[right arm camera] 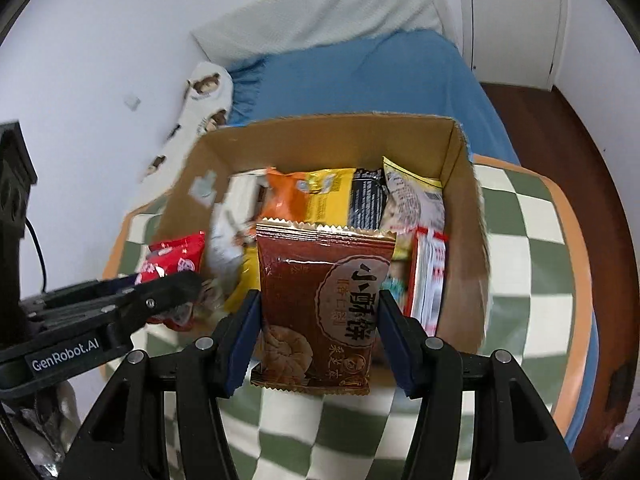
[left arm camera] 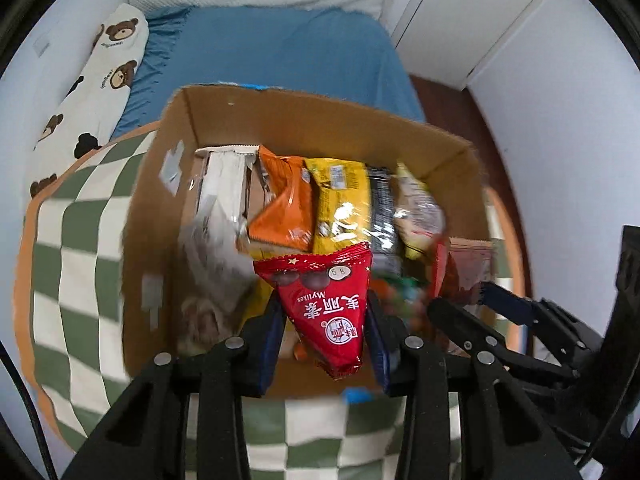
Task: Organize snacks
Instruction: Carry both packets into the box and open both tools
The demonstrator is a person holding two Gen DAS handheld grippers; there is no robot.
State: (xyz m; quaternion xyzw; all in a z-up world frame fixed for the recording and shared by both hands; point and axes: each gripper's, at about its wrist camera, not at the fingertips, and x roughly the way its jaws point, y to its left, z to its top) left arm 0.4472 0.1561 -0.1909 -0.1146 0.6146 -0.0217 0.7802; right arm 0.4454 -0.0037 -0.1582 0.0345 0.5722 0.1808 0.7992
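box (left arm camera: 304, 120) on checked cloth (left arm camera: 76, 240): several packets stood in a row at its far wall | left gripper (left arm camera: 326, 320) clamped on red packet (left arm camera: 324, 304), above box near side | right gripper (right arm camera: 316, 328) clamped on brown biscuit packet (right arm camera: 320, 300), above box near side | judged: part filled, both packets still unplaced

Support surface: round table (left arm camera: 68, 240) under a green-and-white checked cloth with orange rim, filling lower left of left wrist view. One open cardboard box (left arm camera: 148, 216) stands directly on it at frame centre. Behind, upper frame: bed with blue sheet (left arm camera: 280, 52); bear-print pillow (left arm camera: 92, 80) along its left edge, upper left
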